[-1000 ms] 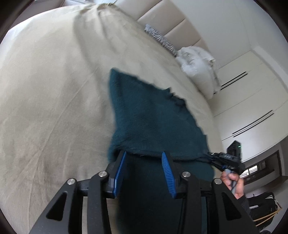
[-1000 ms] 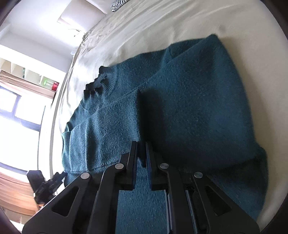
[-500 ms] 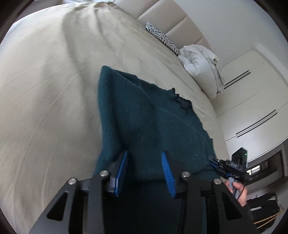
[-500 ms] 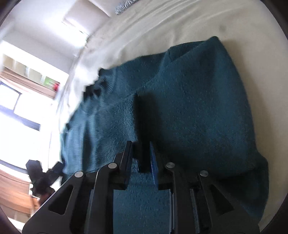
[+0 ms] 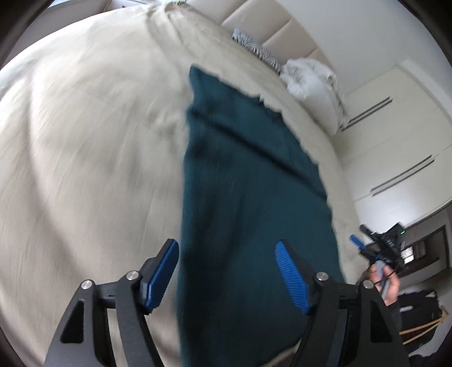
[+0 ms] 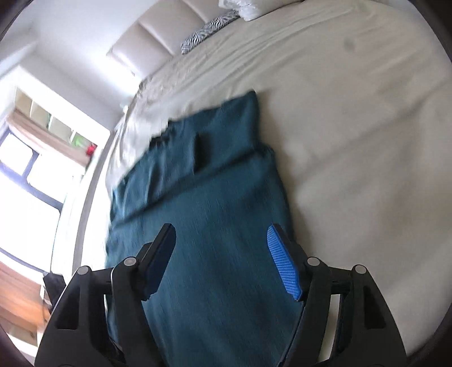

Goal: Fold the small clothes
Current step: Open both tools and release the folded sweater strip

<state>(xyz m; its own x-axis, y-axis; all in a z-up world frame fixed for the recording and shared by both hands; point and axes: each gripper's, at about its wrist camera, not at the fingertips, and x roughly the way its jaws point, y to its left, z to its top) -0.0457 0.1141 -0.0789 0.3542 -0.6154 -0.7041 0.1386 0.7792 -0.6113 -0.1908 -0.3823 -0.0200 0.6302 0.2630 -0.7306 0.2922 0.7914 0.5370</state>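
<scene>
On the beige bed the teal sweater lies folded into a long strip, its long axis running toward the padded headboard, collar end farthest. Both the left claw and right claw hang spread wide above it, gripping nothing. Open sheet flanks it; a zebra pillow and white duvet sit near the headboard.
</scene>
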